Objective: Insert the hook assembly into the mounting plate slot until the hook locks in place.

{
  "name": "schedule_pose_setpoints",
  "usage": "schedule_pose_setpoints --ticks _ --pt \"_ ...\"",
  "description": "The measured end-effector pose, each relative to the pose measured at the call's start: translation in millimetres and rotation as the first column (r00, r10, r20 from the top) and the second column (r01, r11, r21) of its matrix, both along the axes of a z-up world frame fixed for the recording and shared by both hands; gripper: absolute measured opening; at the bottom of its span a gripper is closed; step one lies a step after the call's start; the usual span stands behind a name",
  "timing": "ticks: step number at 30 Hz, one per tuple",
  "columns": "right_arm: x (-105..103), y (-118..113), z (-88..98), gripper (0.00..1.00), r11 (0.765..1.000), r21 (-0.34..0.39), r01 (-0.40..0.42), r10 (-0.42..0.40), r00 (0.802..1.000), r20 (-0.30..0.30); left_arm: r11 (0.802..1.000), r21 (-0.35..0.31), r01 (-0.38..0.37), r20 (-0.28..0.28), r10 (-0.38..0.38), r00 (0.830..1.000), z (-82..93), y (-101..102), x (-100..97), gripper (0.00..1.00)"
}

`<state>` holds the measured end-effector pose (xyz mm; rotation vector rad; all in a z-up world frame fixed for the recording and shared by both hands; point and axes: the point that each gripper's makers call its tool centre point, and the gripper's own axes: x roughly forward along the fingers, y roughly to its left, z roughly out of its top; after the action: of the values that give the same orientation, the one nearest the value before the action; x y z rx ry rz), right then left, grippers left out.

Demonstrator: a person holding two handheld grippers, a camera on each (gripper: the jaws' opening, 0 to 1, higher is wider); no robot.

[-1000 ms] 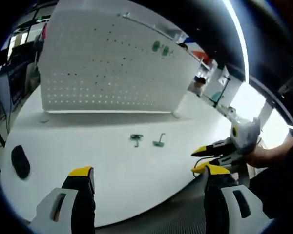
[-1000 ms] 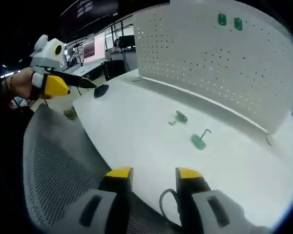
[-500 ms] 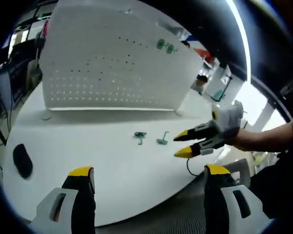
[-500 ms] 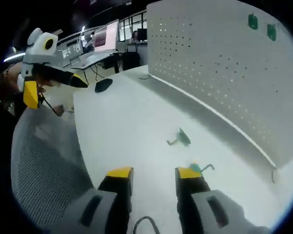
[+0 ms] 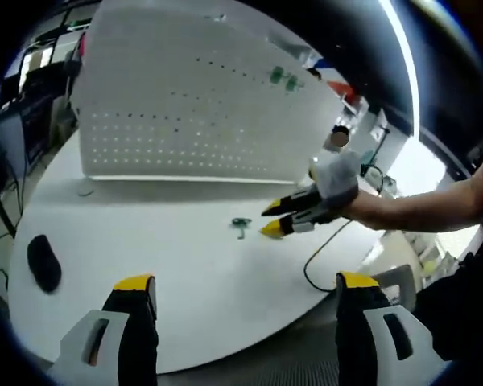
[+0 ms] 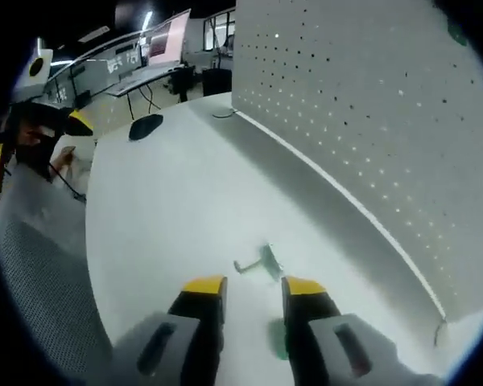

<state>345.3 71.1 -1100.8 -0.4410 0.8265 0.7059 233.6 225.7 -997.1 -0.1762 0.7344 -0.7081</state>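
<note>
A white pegboard mounting plate [image 5: 185, 112] stands upright at the back of the white table [image 5: 145, 241], with two green hooks [image 5: 283, 79] hung high on it. One loose green hook [image 5: 241, 225] lies on the table just left of my right gripper [image 5: 272, 219], which reaches in from the right, open. In the right gripper view that hook [image 6: 266, 262] lies just past my right gripper [image 6: 253, 286], and a second green piece [image 6: 280, 347] shows low beside the right jaw. Nothing sits between those jaws. My left gripper [image 5: 244, 281] stands wide open near the table's front edge.
A black mouse [image 5: 44, 263] lies at the table's left. A black cable [image 5: 318, 261] trails off the front edge. A mesh chair back [image 6: 40, 273] is below the table edge. The pegboard [image 6: 370, 121] closes the far side. Desks with monitors stand behind.
My right gripper has moved forward over the table to the loose hooks, its jaws a little closer together. The left gripper has stayed roughly where it was, still wide open.
</note>
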Motion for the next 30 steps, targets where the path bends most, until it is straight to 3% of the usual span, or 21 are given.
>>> schedule_pose_setpoints --ticks 4,10,23,26,30 --pt "18.0 -0.3 -6.9 0.21 0.998 0.027 0.051 -0.051 0.999 -0.017 1.000 0.004 0.006 -0.020 -0.006 1.000 -5.3 -0.9 -2.2 0.93" --pt "29.6 4.9 -16.1 0.15 1.000 0.005 0.018 -0.018 0.999 -0.041 1.000 -0.001 -0.006 -0.027 0.006 1.000 -6.9 1.3 -0.2 0.92" --pt "33.4 11.3 -32.9 0.12 0.998 -0.035 -0.045 0.040 0.990 -0.136 1.000 -0.010 -0.018 -0.029 0.017 0.999 -7.8 2.7 5.4 0.92" --pt "31.2 8.8 -39.3 0.05 0.996 -0.064 -0.069 0.057 0.984 -0.167 1.000 -0.013 -0.017 -0.031 0.017 0.999 -7.4 2.2 5.6 0.92" --pt "33.6 10.1 -37.3 0.04 0.997 -0.051 -0.059 0.050 0.985 -0.168 0.999 -0.018 -0.028 -0.025 0.028 0.999 -5.5 4.0 8.1 0.91"
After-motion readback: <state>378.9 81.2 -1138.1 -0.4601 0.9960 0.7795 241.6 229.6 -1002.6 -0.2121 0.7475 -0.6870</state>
